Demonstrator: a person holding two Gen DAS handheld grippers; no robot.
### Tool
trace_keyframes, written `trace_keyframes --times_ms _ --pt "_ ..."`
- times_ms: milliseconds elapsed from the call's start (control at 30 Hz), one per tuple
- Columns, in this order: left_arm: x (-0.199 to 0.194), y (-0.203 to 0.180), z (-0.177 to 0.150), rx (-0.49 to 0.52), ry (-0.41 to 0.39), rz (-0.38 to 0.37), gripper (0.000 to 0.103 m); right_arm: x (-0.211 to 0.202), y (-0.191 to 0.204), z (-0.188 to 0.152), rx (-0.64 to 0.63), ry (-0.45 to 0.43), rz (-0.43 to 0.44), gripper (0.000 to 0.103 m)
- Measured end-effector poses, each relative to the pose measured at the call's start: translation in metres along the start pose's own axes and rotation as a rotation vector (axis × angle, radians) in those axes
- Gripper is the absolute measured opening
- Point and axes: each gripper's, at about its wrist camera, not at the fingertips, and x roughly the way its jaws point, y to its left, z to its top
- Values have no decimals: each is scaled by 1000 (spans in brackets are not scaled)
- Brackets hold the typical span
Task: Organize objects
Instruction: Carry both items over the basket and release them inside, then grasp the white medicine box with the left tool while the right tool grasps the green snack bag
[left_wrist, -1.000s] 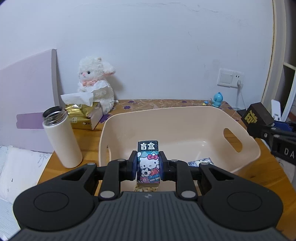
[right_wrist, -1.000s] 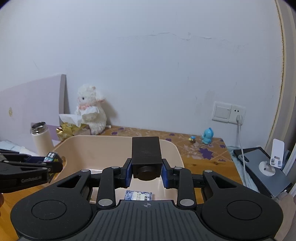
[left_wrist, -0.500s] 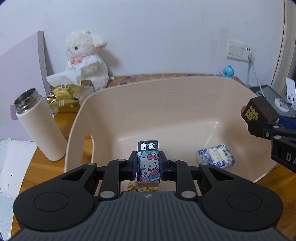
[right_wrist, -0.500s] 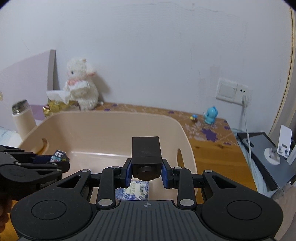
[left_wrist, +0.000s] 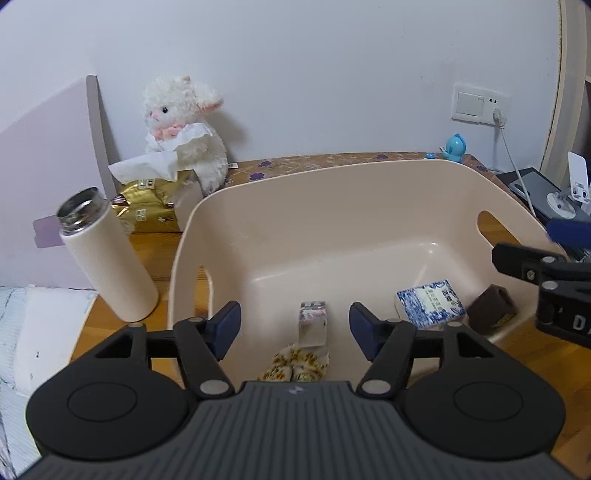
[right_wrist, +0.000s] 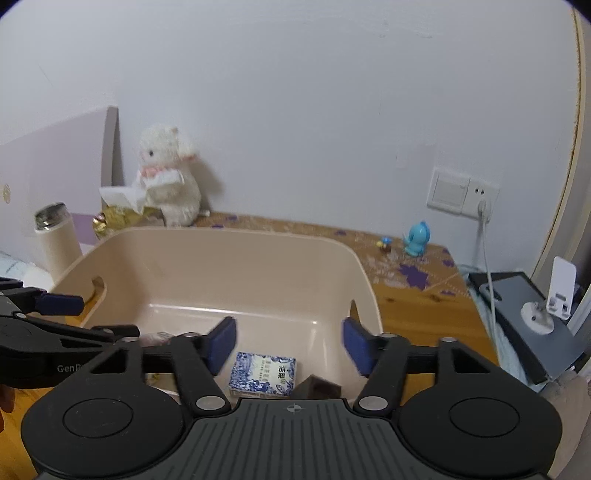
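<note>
The small box (left_wrist: 313, 322) lies on the bin (left_wrist: 332, 206) floor between the spread fingers of the left gripper (left_wrist: 295, 330), touching neither, with a yellow packet (left_wrist: 295, 367) just in front. The blue box (right_wrist: 263, 373) and brown block (right_wrist: 317, 387) lie under the right gripper (right_wrist: 289, 345), fingers wide and empty. A flask (left_wrist: 107, 254) stands beside the bin.
</note>
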Motion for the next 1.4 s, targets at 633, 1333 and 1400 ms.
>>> trace_keyframes --times_ms 633,1333,1400 --pt "-79 19 -46 -47 -22 -20 76 -54 -1 -53 -48 80 12 97" --pt "-17 -10 -114 31 198 -212 77 -8 7 -118 -121 261 62 97" --pt "-12 -12 -116 30 205 -223 77 -4 7 -120 -123 266 63 96"
